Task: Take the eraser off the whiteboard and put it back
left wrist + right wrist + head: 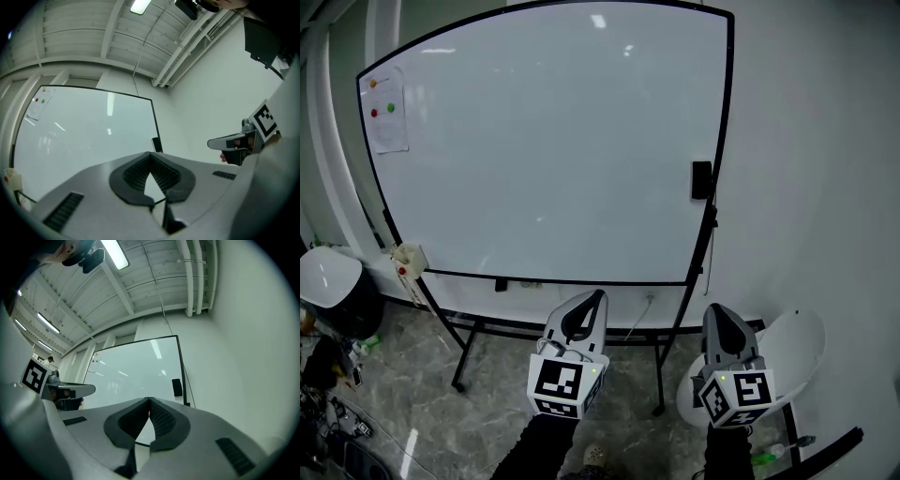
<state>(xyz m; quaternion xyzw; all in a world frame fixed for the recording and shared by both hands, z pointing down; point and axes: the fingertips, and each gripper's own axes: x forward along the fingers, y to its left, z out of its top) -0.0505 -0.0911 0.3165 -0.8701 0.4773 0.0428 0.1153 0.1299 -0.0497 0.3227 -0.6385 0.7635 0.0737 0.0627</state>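
A small black eraser (701,180) sticks to the white whiteboard (544,141) near its right edge, about mid-height. It also shows as a dark block in the left gripper view (157,145) and the right gripper view (176,387). Both grippers are held below and in front of the board, apart from it, pointing toward it. My left gripper (599,295) is shut with nothing between its jaws. My right gripper (713,308) is also shut and empty, below the eraser and a little to its right. Each gripper shows in the other's view: the right (234,143), the left (70,390).
A paper sheet with coloured magnets (386,112) hangs at the board's top left. A white box (410,258) sits at the tray's left end. The board's black stand (469,352) rests on a tiled floor. A white chair (792,352) is at the right, a rounded bin (333,291) at the left.
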